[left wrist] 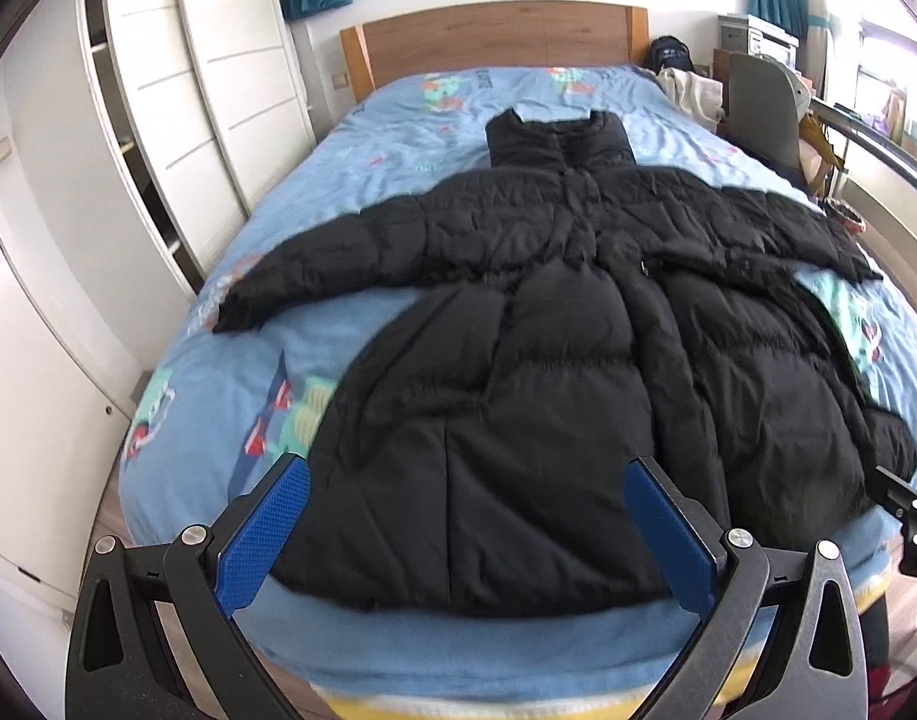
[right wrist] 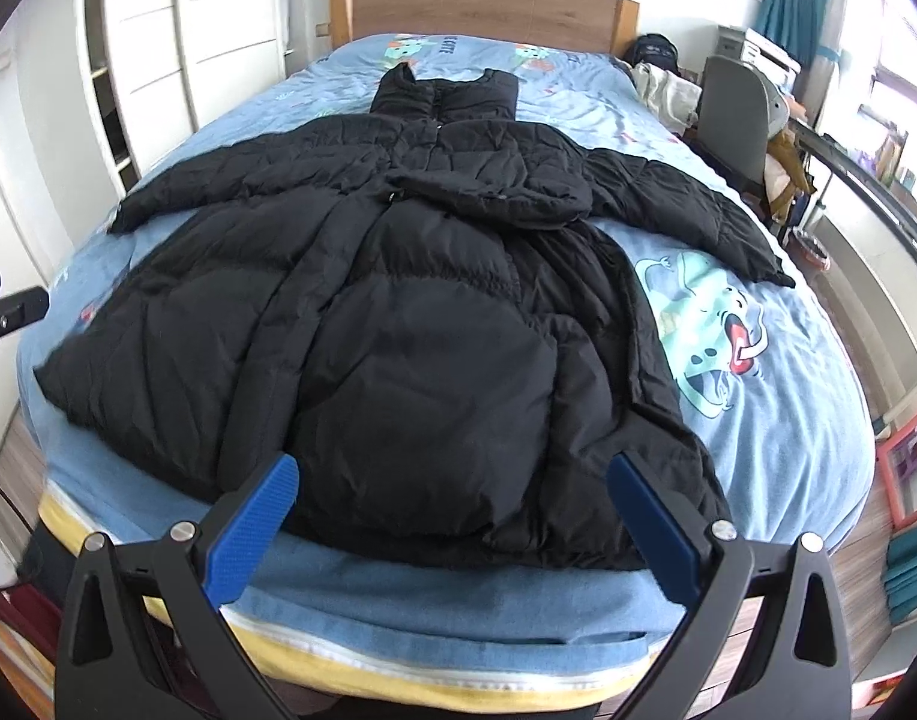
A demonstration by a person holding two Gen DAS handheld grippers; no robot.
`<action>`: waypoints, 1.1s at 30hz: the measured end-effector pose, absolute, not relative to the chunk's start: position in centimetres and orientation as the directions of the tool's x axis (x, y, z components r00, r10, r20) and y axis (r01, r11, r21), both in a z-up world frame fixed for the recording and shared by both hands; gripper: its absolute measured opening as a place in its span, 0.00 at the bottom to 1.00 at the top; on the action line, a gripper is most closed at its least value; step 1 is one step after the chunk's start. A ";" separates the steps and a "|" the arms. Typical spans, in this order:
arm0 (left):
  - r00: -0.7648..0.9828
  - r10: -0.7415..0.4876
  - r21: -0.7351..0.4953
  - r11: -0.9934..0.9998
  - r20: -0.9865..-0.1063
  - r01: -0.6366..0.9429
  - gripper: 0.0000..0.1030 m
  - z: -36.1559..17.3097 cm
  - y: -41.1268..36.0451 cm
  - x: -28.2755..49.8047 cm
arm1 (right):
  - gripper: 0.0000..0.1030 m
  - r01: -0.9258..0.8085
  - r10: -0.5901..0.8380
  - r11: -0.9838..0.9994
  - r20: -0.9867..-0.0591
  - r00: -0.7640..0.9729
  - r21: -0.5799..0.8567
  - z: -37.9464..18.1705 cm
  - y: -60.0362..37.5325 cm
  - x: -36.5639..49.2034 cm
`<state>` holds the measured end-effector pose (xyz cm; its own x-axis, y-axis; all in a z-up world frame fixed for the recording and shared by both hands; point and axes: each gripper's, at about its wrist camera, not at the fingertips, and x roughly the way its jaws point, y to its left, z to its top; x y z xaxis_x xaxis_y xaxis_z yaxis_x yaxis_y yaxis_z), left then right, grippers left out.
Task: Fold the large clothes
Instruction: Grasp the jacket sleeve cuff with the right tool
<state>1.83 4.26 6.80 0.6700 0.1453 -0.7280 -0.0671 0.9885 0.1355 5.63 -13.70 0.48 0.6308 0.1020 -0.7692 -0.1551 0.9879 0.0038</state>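
A long black puffer coat (left wrist: pixel 554 360) lies spread flat on the bed, collar toward the headboard, both sleeves stretched out to the sides. It also shows in the right wrist view (right wrist: pixel 398 330). My left gripper (left wrist: pixel 466 480) is open and empty, held above the coat's hem at the foot of the bed, left of centre. My right gripper (right wrist: pixel 452 480) is open and empty, above the hem on the coat's right side. The right gripper's body shows at the right edge of the left wrist view (left wrist: pixel 908 510).
The bed (left wrist: pixel 278 324) has a light blue cartoon-print cover and a wooden headboard (left wrist: pixel 494 36). White wardrobes (left wrist: pixel 158 90) stand along the left. A chair (left wrist: pixel 764 102), bags and a desk crowd the right side. Wooden floor shows at the foot of the bed.
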 end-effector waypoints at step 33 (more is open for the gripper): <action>0.615 0.242 0.237 0.967 -0.750 -0.093 0.99 4.2 5.8 28.0 | 1.00 0.500 -0.010 0.783 -0.796 0.605 0.371 -6.9 -43.3 37.5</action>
